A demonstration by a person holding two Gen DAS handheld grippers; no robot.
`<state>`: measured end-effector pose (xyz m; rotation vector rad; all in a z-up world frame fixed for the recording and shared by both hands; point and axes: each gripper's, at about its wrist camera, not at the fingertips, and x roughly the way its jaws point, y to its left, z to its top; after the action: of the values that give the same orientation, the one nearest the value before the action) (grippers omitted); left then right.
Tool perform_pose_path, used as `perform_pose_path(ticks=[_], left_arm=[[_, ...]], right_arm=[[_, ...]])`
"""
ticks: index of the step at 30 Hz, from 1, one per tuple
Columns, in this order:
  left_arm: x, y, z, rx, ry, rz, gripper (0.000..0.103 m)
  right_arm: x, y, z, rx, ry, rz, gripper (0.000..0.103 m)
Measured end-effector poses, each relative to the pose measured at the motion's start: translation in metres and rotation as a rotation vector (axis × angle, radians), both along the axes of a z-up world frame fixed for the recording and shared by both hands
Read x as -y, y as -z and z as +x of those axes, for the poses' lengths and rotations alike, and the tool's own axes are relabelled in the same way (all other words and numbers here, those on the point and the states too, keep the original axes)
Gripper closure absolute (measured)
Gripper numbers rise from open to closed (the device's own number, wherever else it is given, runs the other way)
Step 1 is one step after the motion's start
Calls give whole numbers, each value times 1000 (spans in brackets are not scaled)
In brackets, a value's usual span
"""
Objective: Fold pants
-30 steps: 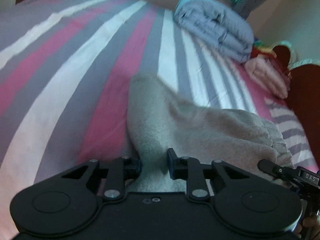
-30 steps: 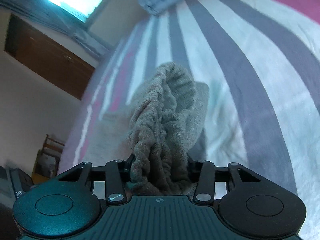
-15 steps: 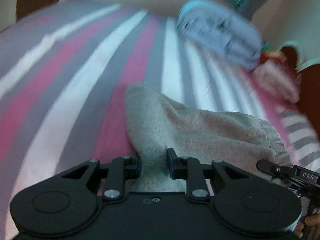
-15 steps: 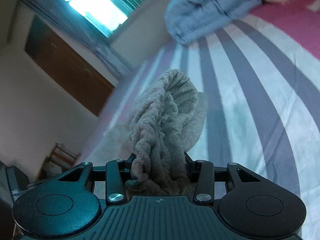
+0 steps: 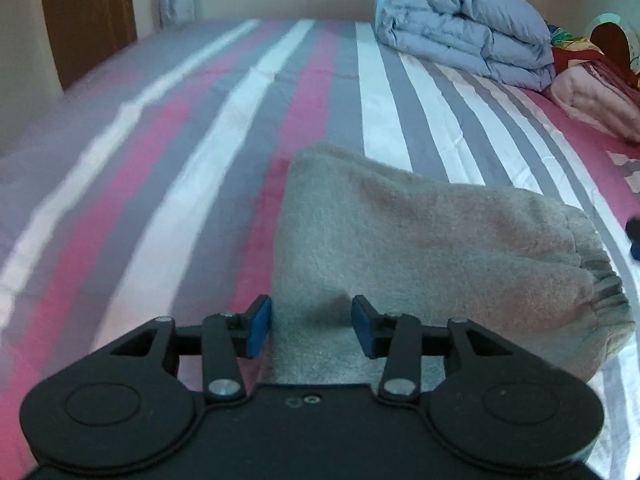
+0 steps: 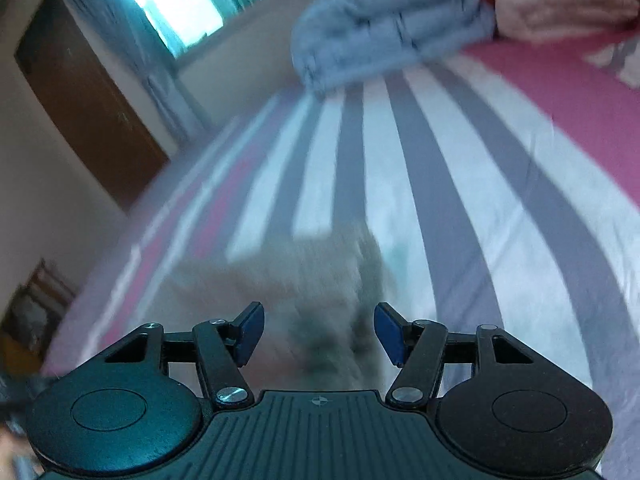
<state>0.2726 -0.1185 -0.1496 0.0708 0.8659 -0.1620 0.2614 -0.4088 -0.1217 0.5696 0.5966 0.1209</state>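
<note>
1. The pants are one soft, fuzzy grey-beige fleece garment, folded into a thick wedge on the striped bedsheet. A gathered elastic band puckers the edge at about 4 o'clock in the left wrist view.
2. The bedsheet is smooth woven cloth in long pink, grey and white stripes.
3. Left gripper: its jaws are opening. The two blue pads stand apart with the near edge of the pants between them. The pad at 9 o'clock sits just at the fabric's edge; whether it touches I cannot tell. The other pad shows a gap.
4. Right gripper: its jaws are opening too, spread wide. The pants lie blurred beyond and below the pads, not pinched.
5. Counted: two grippers, one pair of pants, one puffy quilted blue-grey duvet folded in rounded layers, and one pink folded blanket.
6. Only the left wrist view shows the elastic band sharply; the other gripper's tip pokes in at 3 o'clock.
7. Only the right wrist view shows a bright window at 11 o'clock with a grey curtain beside it. A brown wooden door stands at 9 o'clock.
</note>
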Motion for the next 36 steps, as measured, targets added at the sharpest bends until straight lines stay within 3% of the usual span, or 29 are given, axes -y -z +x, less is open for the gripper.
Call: perform_pose_path(ticks=[6,9,12,14,16,18,20,22,25,26,28,31,36], left_arm=[[12,-19,-20,58,46,14,58],[23,-12,-28,66,81,39,51],[32,15,-35,-2,110,72,50],[36,32,-43,15,136,110,49],[39,31,-48,42,147,138,49],[33,22,-48,16,127,109,49],[22,10,-50,-1,99,69,44],[13,-1,-57,17,74,70,31],[4,-14,-69,30,55,77,27],[1,-17,-73,21,52,73,26],[-4,-21,-82,-4,37,63,23],[-11,-31,-99,-24,37,54,22],[-15,-55,-139,19,42,39,14]], right_arm=[[-48,-21,7,56,-40,-178,42],[-64,-2,10,13,-68,-205,42],[-79,37,4,-41,-89,-298,42],[-79,60,-4,-77,-91,-311,42],[-78,74,-10,-87,-88,-327,42],[-78,73,-8,-91,-92,-342,42],[-75,60,-11,-85,-72,-303,42],[-68,40,-23,-43,-31,-229,41],[-63,18,-42,-10,37,-189,7],[-62,14,-51,1,54,-174,4],[-63,9,-63,-15,34,-122,3],[-64,9,-76,-116,44,-54,2],[-64,-9,-109,-147,69,7,2]])
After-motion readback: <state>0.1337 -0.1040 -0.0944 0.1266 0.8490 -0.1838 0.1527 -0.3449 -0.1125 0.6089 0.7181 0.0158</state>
